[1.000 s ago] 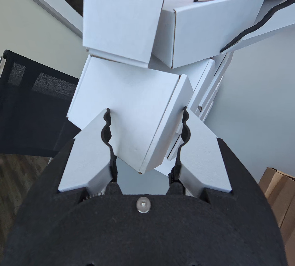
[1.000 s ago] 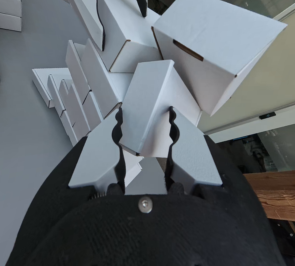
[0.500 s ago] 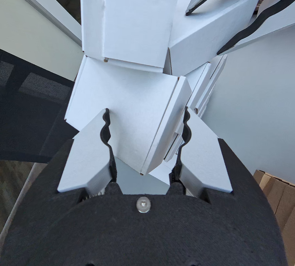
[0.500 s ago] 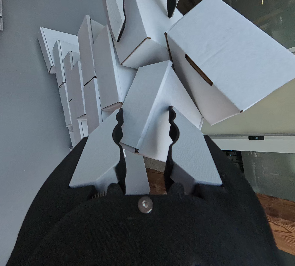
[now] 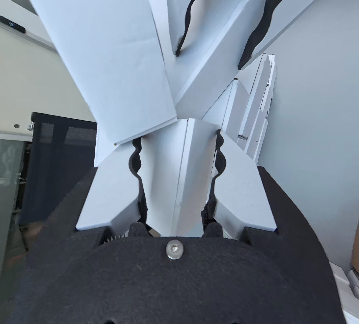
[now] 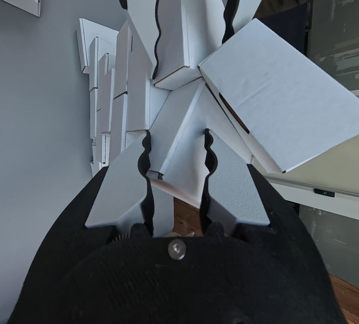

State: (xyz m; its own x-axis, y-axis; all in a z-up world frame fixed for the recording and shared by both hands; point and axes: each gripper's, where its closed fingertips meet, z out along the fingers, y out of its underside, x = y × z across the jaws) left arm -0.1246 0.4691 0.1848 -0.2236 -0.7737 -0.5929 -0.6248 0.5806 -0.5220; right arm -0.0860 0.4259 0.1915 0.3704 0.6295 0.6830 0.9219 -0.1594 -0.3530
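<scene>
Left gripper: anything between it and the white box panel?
Nothing visible. The left gripper has the white box panel between its fingers, touching both pads. A larger white box overlaps just above its fingertips. The right gripper clamps a second panel beyond.

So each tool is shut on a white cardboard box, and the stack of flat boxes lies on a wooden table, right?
Not quite: the flat boxes lie on a grey surface, as the right wrist view shows. The left tool and right tool do each grip a white box.
</scene>
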